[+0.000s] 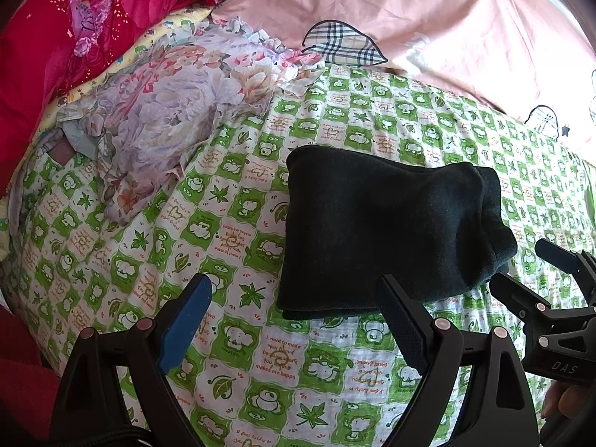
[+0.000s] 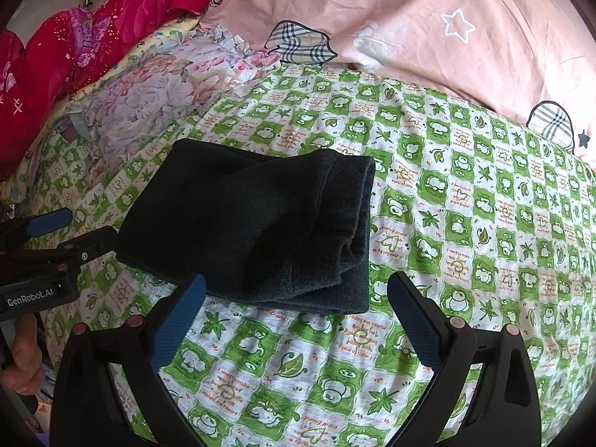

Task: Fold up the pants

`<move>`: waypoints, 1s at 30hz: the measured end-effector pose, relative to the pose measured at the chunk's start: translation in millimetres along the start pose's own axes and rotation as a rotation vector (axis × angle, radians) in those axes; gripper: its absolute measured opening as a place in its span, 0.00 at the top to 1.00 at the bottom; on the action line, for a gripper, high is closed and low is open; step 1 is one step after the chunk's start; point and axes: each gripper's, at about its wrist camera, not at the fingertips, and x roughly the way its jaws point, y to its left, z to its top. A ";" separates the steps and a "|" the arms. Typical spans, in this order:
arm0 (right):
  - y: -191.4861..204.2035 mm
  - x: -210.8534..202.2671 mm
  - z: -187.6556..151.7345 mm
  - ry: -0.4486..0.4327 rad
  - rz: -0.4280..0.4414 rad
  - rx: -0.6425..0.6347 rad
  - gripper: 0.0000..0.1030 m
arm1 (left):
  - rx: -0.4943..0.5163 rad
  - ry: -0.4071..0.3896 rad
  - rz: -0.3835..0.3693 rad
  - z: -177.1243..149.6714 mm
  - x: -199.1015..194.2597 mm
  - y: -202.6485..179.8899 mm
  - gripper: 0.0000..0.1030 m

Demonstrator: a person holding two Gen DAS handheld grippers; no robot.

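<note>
The dark pants (image 1: 387, 227) lie folded into a compact bundle on the green-and-white checked bed sheet (image 1: 231, 231). They also show in the right wrist view (image 2: 257, 227). My left gripper (image 1: 294, 290) is open and empty, just short of the bundle's near left edge. It also shows at the left of the right wrist view (image 2: 83, 227). My right gripper (image 2: 298, 290) is open and empty, just short of the bundle's near edge. It also shows at the right of the left wrist view (image 1: 521, 264), beside the bundle's right end.
A crumpled floral cloth (image 1: 160, 111) lies at the back left of the bed. A red quilt (image 1: 56, 37) is piled behind it. A pink duvet with plaid patches (image 1: 428, 18) covers the back. Bare sheet (image 2: 484, 205) stretches right of the pants.
</note>
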 end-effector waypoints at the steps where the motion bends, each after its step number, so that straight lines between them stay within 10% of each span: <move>1: 0.2 -0.1 0.2 -0.001 0.000 -0.001 0.05 | 0.001 0.000 0.000 0.7 0.0 -0.2 0.12; 30: 3.9 -5.2 6.1 -0.018 0.000 0.010 0.05 | 0.015 -0.025 0.011 10.3 -1.3 -2.8 0.12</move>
